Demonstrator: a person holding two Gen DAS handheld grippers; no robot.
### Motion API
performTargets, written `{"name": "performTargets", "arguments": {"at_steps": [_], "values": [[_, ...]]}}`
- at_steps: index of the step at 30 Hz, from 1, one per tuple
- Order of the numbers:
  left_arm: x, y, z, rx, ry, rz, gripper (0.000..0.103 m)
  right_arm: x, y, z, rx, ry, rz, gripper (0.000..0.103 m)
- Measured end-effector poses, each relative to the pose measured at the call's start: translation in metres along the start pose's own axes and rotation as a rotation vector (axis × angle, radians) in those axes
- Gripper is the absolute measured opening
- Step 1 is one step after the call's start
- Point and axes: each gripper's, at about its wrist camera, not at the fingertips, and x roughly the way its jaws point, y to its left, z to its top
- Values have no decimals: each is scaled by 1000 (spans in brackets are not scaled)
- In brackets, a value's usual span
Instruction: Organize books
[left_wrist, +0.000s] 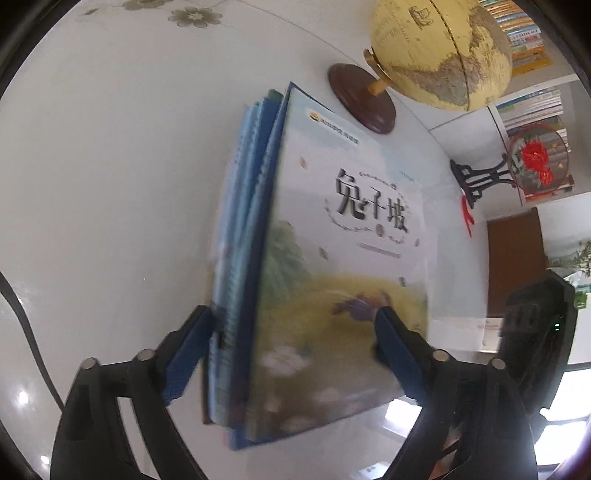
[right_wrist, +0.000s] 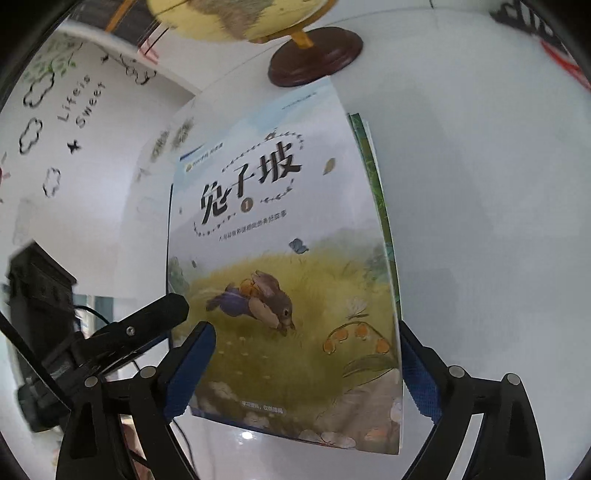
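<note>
Globe (right_wrist: 236, 18) getting cut off by top edge; stacked books' (left_wrist: 236, 258) spines blurring; shelf book (left_wrist: 524, 40) titles too small to read.

The books (left_wrist: 243, 258) form one bundle of thin paperbacks, standing on edge on the white counter (left_wrist: 110, 184) and leaning, not upright. In my left view the blue spines and page edges fan slightly at the far end. The front book (right_wrist: 288, 266) faces me in my right view: pale sky cover, black Chinese title with a circled 1 beneath, and a brown rabbit in yellow grass. A green-edged book (right_wrist: 373, 177) shows just behind its right edge. The bundle's far end lies near the counter's rear edge.
</note>
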Motion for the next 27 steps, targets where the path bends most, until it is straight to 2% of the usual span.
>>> {"name": "performTargets", "arguments": {"at_steps": [2,5,9,14,15,18,21,22,27], "values": [[2,-2,2,-6,-3,7,94,4,4,-3,5,26,31,101],[6,-6,5,15,11,23,95,6,12,-6,3,4,19,102],[4,-8,5,20,-20,-8,98,6,7,-10,27,-31,53,103],[5,-18,1,81,-9,37,97,7,5,-11,-29,-41,85,103],[1,-18,0,76,-15,39,97,5,3,-12,-35,-41,109,99],[-13,-27,-6,107,-55,123,97,-16,-15,-14,10,-84,134,99],[-29,-50,-15,203,-87,230,97,-44,-25,-14,4,-141,71,99],[-35,-61,-20,232,-104,248,97,-58,-28,-15,-14,-152,16,99],[-61,-104,-45,285,-188,257,98,-119,-24,-24,-158,-227,-226,99]]}}
